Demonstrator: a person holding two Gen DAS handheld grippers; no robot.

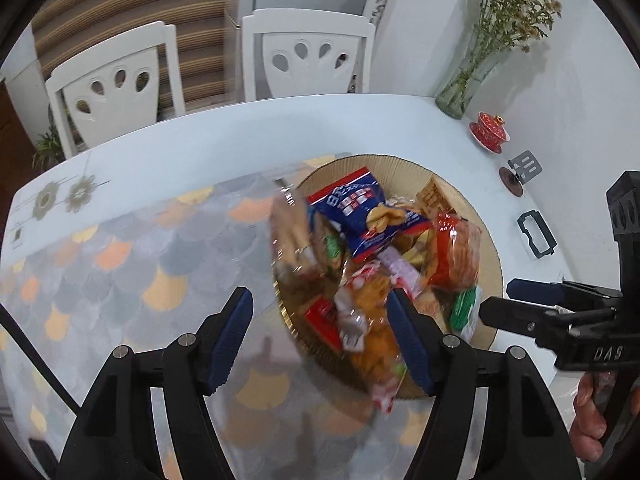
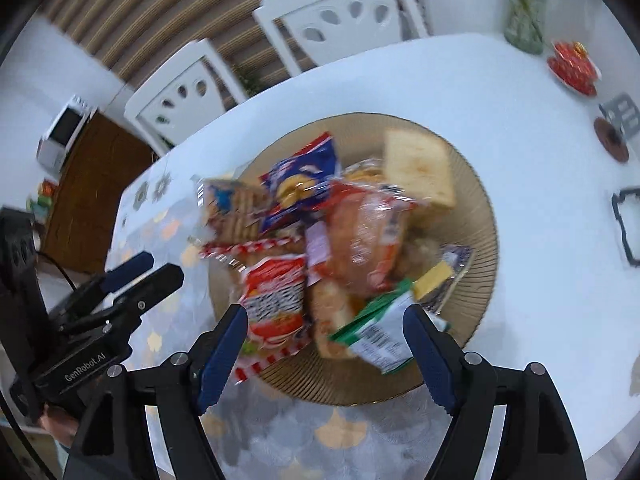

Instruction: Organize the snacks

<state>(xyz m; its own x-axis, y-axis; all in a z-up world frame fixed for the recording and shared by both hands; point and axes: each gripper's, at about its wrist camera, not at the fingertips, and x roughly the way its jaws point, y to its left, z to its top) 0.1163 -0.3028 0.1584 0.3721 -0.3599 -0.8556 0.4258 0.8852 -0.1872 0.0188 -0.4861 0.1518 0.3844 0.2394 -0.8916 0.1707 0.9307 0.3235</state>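
Note:
A round tan ribbed plate (image 1: 404, 162) (image 2: 482, 216) holds a heap of snack packets. On top lie a blue packet (image 1: 360, 216) (image 2: 300, 184), a red-and-white packet (image 2: 276, 300) that overhangs the near rim, and a green-and-white packet (image 2: 380, 332) (image 1: 466, 308). My left gripper (image 1: 320, 304) (image 2: 164, 266) hangs open over the plate's left rim, with an orange packet (image 1: 372, 320) beside its right finger and nothing pressed. My right gripper (image 2: 324, 316) (image 1: 500, 298) is open above the near packets and touches none. The snacks are blurred.
A scale-patterned mat (image 1: 120, 260) covers the near part of the white table. At the back right stand a glass vase of flowers (image 1: 468, 80), a red lidded cup (image 1: 490, 130), a dark coaster (image 1: 512, 182) and a black frame (image 1: 536, 234). Two white chairs (image 1: 116, 80) (image 1: 308, 52) stand behind the table.

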